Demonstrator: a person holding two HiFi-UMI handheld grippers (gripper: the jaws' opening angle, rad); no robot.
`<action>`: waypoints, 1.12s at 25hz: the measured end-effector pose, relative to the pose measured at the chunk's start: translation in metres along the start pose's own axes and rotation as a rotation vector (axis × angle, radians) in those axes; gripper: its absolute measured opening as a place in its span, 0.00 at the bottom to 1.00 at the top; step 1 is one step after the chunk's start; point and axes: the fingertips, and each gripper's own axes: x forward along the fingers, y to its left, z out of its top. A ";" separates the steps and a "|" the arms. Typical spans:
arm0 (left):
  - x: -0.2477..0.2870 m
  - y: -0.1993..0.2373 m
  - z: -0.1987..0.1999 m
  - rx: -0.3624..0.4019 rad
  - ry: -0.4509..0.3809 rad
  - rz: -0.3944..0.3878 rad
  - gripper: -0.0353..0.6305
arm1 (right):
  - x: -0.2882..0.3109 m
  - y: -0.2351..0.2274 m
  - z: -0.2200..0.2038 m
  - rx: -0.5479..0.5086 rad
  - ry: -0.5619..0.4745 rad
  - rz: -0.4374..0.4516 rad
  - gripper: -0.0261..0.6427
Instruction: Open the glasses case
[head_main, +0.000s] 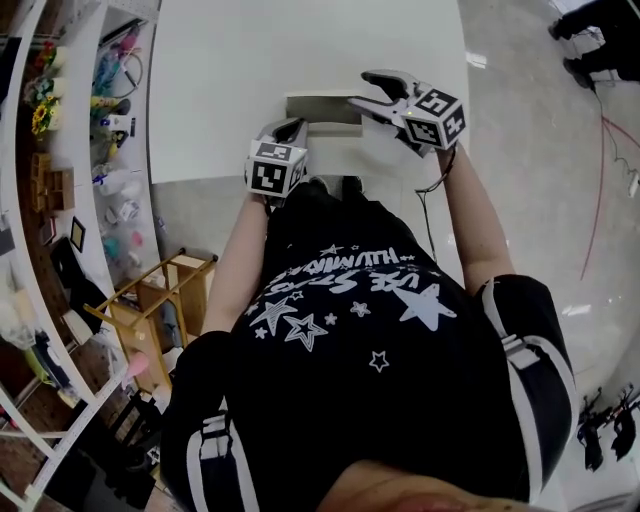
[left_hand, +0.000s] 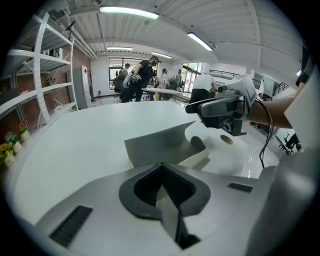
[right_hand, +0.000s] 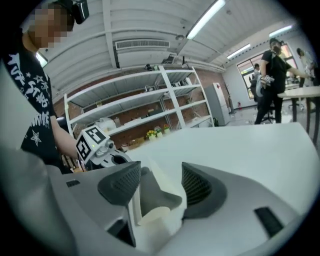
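The glasses case (head_main: 322, 110) lies partly unfolded on the white table (head_main: 220, 90), just ahead of the tips of the left gripper (head_main: 290, 128) and inside the mouth of the right gripper (head_main: 358, 90). The right gripper's jaws are apart only by what they clamp, which is the case's white flap (right_hand: 167, 187), its grey lining curling between the pads. The left gripper's jaws are pressed together to a point at the case's near edge. Whether they nip a thin lip of the case there I cannot tell.

If the left gripper has no real hold, a pull by the right gripper would likely drag or lift the whole light case instead of spreading it open. The flap is thin and already bent, so a twisting pull could crease it or let it slide out of the pads. The table's edge runs close behind the left gripper, and a skid that way could tip the case off.

Only the left gripper view shows the case's grey panel (left_hand: 160, 144) standing raised. It also shows a round tan spot (left_hand: 227, 140), perhaps a snap, on the white part below the right gripper. Only the right gripper view shows what sits between that gripper's pads. The head view alone places the case by the table edge, but too small to judge either grip.
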 end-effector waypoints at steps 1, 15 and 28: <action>-0.001 0.000 0.000 -0.007 0.001 0.000 0.07 | -0.008 0.004 0.006 0.006 -0.033 0.001 0.44; -0.093 -0.030 -0.033 -0.136 -0.146 -0.045 0.07 | -0.041 0.077 -0.010 0.128 -0.174 -0.067 0.42; -0.226 -0.090 -0.112 -0.102 -0.273 -0.116 0.07 | -0.063 0.258 -0.051 0.064 -0.245 -0.171 0.22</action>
